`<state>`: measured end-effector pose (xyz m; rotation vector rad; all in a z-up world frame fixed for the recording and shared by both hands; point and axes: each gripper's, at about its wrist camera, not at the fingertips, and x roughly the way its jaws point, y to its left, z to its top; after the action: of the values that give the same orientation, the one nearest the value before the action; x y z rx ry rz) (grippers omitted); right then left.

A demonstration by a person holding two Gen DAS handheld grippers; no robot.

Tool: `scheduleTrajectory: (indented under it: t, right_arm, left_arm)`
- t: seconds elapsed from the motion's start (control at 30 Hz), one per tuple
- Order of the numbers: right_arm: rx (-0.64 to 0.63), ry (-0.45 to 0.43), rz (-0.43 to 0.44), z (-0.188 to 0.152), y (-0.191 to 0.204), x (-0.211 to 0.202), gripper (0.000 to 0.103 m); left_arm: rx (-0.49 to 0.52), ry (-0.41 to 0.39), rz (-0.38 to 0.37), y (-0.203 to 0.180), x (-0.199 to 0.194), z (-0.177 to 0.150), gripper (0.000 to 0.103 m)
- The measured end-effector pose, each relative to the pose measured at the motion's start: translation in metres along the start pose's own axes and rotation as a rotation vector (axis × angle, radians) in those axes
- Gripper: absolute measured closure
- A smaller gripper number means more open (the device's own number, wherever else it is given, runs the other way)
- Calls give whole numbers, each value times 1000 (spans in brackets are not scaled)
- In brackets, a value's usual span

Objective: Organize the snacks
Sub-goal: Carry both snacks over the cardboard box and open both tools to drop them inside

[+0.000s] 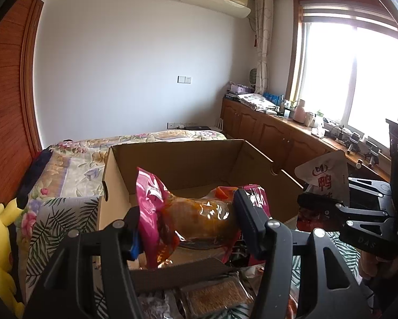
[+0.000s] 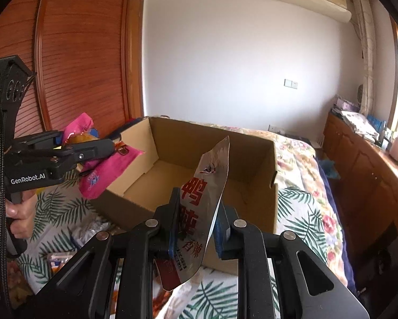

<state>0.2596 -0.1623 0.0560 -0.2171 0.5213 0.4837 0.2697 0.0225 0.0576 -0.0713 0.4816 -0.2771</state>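
My left gripper (image 1: 188, 220) is shut on a pink snack bag with a clear orange window (image 1: 191, 220), held above the near rim of an open, empty cardboard box (image 1: 172, 159) on the bed. It also shows in the right wrist view (image 2: 103, 167), left of the box (image 2: 254, 156). My right gripper (image 2: 199, 223) is shut on a silver and red snack pouch (image 2: 201, 204), held upright before the box's near wall. The pouch and gripper also show at the right of the left wrist view (image 1: 326, 180).
Several loose snack packets (image 1: 214, 297) lie on the leaf-print bedspread (image 2: 300, 207) below the grippers. A yellow plush toy (image 1: 2, 239) sits at the left. A wooden wardrobe (image 2: 79, 53) stands left; a low cabinet (image 1: 273, 130) with clutter runs under the window.
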Motion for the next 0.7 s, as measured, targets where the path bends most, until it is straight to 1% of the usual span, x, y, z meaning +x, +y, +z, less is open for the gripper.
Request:
scheduleTrajectory:
  t: [0.33, 0.7]
  right_arm:
    - [0, 21, 11, 5, -1, 29, 84]
    - [9, 41, 20, 9, -10, 60, 84]
  left_arm:
    - [-17, 26, 6, 15, 30, 1, 45]
    - [-22, 49, 6, 13, 54, -4, 43]
